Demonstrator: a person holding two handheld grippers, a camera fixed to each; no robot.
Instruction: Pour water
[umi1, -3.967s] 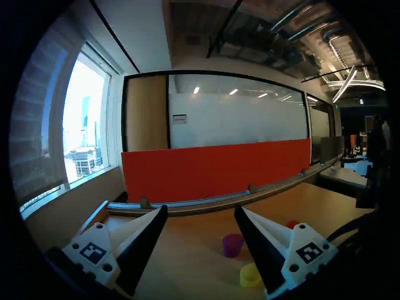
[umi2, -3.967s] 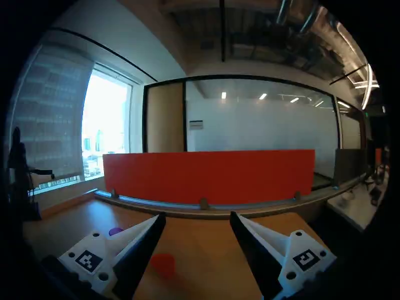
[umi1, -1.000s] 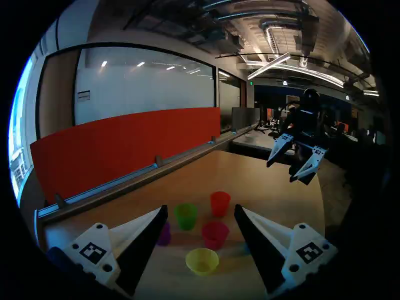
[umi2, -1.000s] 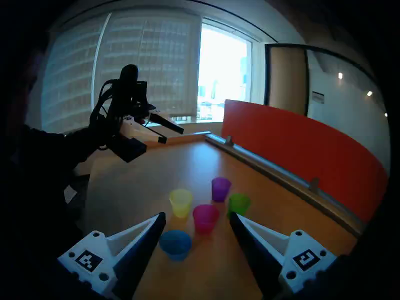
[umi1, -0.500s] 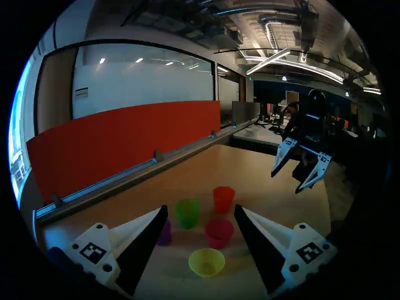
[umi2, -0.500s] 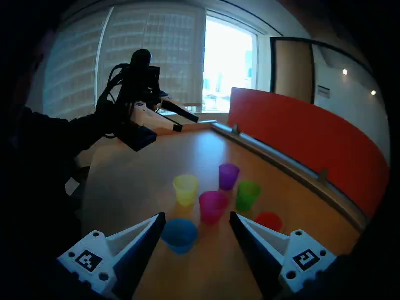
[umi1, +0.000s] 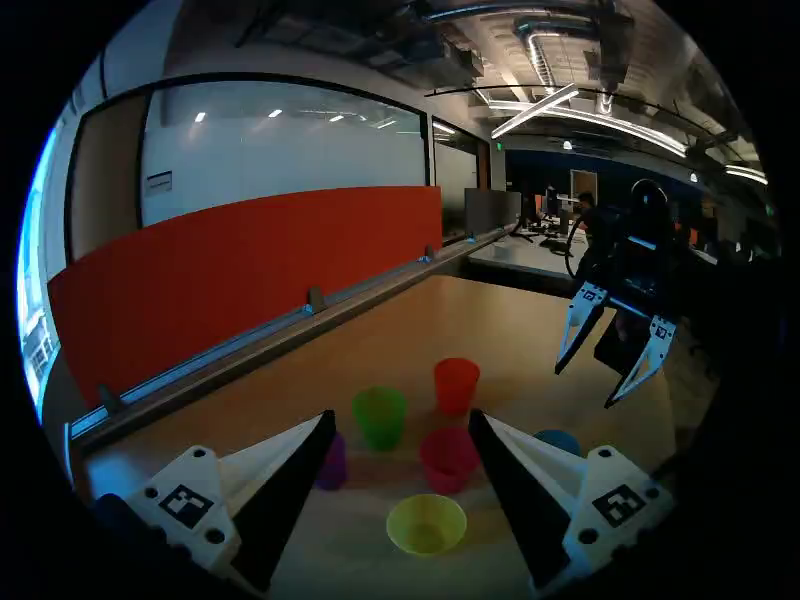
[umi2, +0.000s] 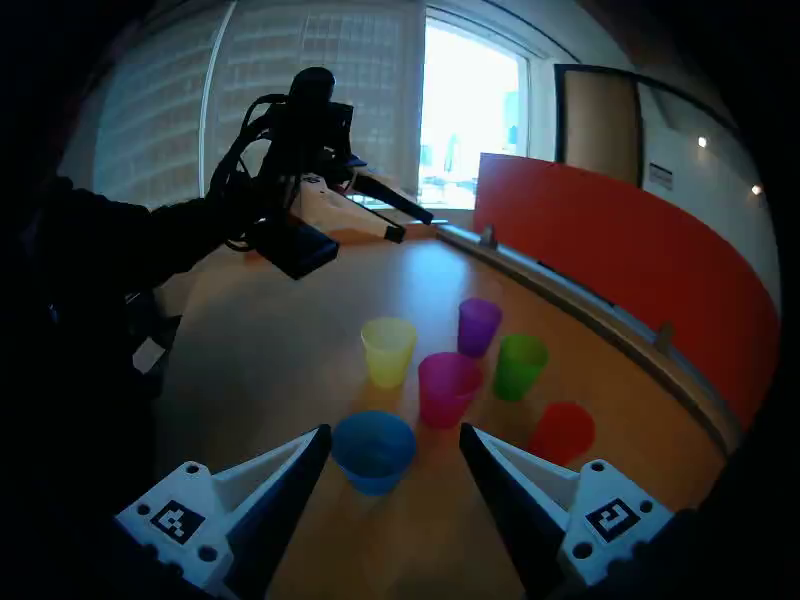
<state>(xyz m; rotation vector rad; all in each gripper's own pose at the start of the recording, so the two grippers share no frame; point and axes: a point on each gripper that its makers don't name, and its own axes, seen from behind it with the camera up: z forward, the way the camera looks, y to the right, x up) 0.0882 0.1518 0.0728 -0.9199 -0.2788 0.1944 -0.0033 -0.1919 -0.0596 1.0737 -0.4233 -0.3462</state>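
In the left gripper view, the left gripper (umi1: 400, 418) is spread wide and empty, facing the cups (umi1: 380, 417) clustered upright on the wooden table (umi1: 400, 330), yellow cup (umi1: 426, 524) nearest. The right gripper (umi1: 585, 387) hovers beyond them, fingers also apart. In the right gripper view, it gapes empty, the blue cup (umi2: 374, 450) nearest

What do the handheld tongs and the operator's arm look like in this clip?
Both the left tongs and right tongs have white wedge-shaped fingers with black inner faces, each bearing a square black-and-white marker. Seen from across, each carries a black camera block with looping black cables. The sleeve is dark.
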